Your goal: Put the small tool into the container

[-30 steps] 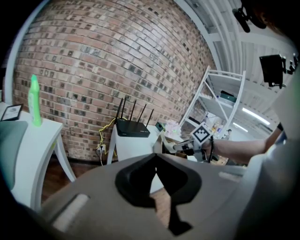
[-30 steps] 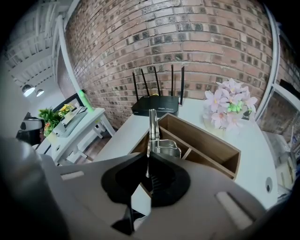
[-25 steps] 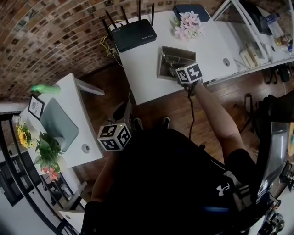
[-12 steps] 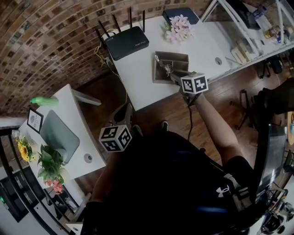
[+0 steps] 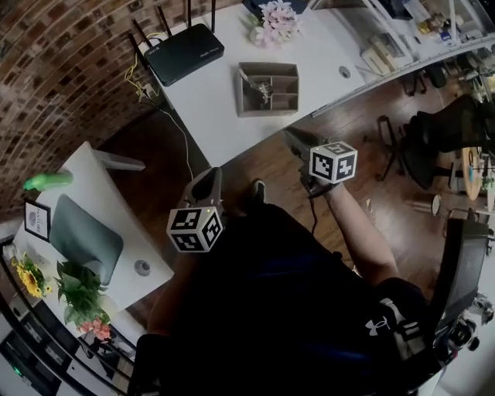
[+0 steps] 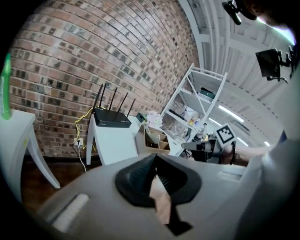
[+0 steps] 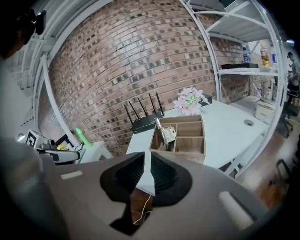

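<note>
- The small tool (image 7: 167, 134), a pale metal piece with a thin blade rising from it, stands tilted inside the wooden container (image 7: 185, 155), in the long compartment on the side nearer the router (image 5: 186, 52).
- The container sits on the white counter (image 5: 216, 116). It is between the black router with its raised antennas and a small round hole in the countertop, and a bunch of pale pink flowers (image 5: 277, 22) lies beyond it.
- The right hand-held gripper (image 7: 146, 161) is held off the counter's near edge, above the dark wooden floor (image 5: 255, 166), and points toward the container but stands well apart from it.
- Its jaws have just been closing. Only a narrow slit now shows between the ribbed pads, and nothing is between them.
- The left hand-held gripper (image 6: 155, 159) is held close to the person's body, lower in the head view. Its jaws are pressed together at the tips and empty.
- To the left stands a second white table (image 5: 143, 244) with a green bottle (image 5: 46, 182), a grey-green pad (image 5: 85, 236) and a leafy potted plant (image 5: 77, 285).
- A brick wall (image 7: 131, 56) runs behind both tables, and white shelving (image 7: 243, 47) rises at the right.
</note>
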`<action>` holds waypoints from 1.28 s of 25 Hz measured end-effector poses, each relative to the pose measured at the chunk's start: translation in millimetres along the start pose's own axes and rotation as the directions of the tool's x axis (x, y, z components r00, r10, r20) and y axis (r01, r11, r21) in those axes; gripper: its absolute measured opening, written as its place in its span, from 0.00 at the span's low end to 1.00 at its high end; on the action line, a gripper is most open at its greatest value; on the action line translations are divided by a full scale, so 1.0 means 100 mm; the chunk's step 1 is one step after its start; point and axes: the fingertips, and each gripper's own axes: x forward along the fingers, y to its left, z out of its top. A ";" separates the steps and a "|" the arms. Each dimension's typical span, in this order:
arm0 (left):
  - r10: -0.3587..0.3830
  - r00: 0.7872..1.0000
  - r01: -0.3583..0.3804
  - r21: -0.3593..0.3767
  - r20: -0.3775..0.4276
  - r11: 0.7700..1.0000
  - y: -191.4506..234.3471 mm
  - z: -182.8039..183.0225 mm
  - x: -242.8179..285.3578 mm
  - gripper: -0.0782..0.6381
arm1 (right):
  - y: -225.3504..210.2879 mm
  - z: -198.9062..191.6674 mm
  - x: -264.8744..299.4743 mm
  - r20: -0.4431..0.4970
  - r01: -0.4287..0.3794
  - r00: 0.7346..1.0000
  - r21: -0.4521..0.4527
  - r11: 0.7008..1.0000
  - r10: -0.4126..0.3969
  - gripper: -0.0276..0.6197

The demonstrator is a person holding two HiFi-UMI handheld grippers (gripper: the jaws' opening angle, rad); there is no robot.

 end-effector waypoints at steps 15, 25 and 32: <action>-0.037 0.999 0.041 0.135 -0.035 0.990 -0.85 -0.30 -0.14 0.11 | 0.78 -0.74 -0.97 0.165 -0.139 0.980 0.155 0.978 0.113 0.06; -0.037 0.995 0.058 0.253 -0.089 0.966 -2.02 -1.07 -0.44 0.11 | 0.70 -1.44 -1.94 0.245 -0.187 0.958 0.143 0.972 0.149 0.06; -0.007 1.000 0.014 0.256 -0.028 0.966 -2.10 -1.11 -0.62 0.11 | 0.72 -1.41 -2.20 0.289 -0.169 0.947 0.069 0.983 0.143 0.06</action>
